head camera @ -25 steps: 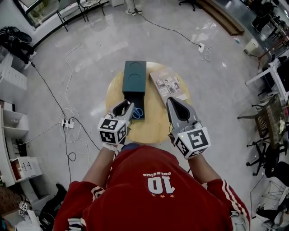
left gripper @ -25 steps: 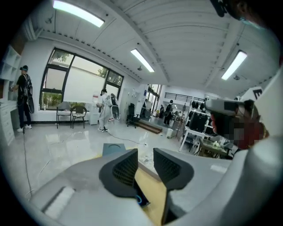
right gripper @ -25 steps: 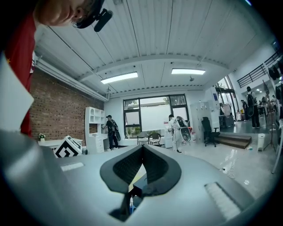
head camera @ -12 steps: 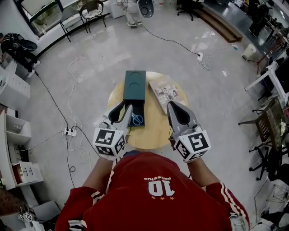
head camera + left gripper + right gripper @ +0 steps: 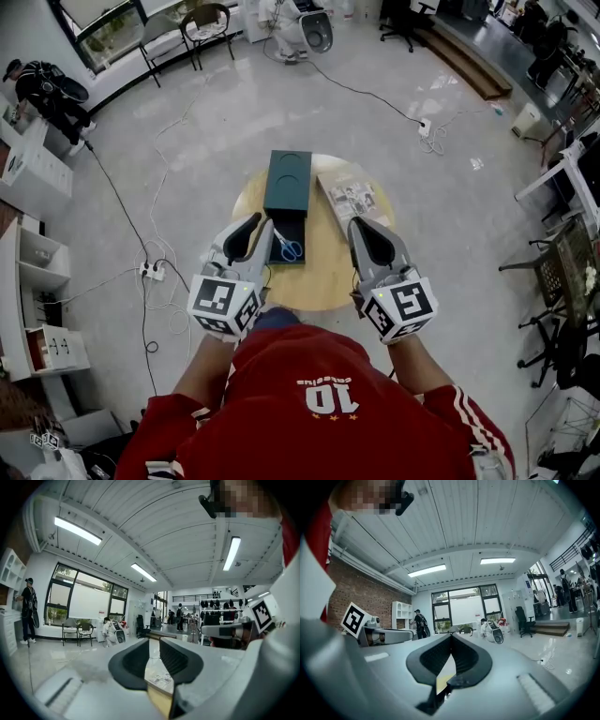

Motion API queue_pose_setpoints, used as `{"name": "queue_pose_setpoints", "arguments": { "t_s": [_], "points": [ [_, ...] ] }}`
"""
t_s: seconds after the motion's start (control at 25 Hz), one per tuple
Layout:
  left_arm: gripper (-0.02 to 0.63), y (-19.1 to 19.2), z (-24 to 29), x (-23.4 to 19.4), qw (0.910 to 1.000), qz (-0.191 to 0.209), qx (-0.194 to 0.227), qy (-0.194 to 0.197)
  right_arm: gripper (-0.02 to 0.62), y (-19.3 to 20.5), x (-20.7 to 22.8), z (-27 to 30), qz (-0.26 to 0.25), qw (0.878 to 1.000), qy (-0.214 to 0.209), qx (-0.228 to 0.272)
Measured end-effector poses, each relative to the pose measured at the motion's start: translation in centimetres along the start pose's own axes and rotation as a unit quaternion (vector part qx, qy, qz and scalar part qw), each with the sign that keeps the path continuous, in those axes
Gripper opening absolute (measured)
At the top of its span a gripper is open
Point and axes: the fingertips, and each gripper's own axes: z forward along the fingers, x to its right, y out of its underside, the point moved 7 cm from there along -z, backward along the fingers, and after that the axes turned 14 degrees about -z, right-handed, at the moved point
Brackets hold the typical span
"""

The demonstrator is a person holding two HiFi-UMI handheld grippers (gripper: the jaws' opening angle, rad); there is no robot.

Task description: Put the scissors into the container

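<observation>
A: Scissors (image 5: 290,248), where are they?
B: Inside the open container (image 5: 287,183) on the table (image 5: 323,272); seemingly delivered.
A: Grippers?
B: Left gripper (image 5: 153,641): jaws just been closing, slightly apart, empty. Right gripper (image 5: 451,637): tips together, empty. Nothing left to carry.

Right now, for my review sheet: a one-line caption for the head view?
Blue-handled scissors lie inside the dark green rectangular container on the round wooden table, printed booklet alongside.

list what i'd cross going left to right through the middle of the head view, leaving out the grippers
white shelf → power strip on the floor → container with the scissors in its open tray → booklet
</observation>
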Motion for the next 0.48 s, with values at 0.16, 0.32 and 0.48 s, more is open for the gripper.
{"name": "queue_pose_setpoints", "arguments": {
  "t_s": [0.16,0.32,0.48],
  "points": [
    [0.072,-0.3,-0.6,-0.2,1.0000,0.001,-0.002,-0.002,-0.008,-0.2,-0.5,-0.1,0.002,1.000,-0.006,-0.002],
    [0.041,-0.8,-1.1,-0.6,1.0000,0.005,-0.005,-0.002,-0.008,-0.4,-1.0,0.0,0.005,1.000,-0.002,-0.001],
    [0.021,-1.4,-1.5,-0.7,0.9999,0.014,0.000,-0.002,-0.008,-0.5,-1.3,-0.1,0.009,1.000,0.004,0.000]
  ]
}}
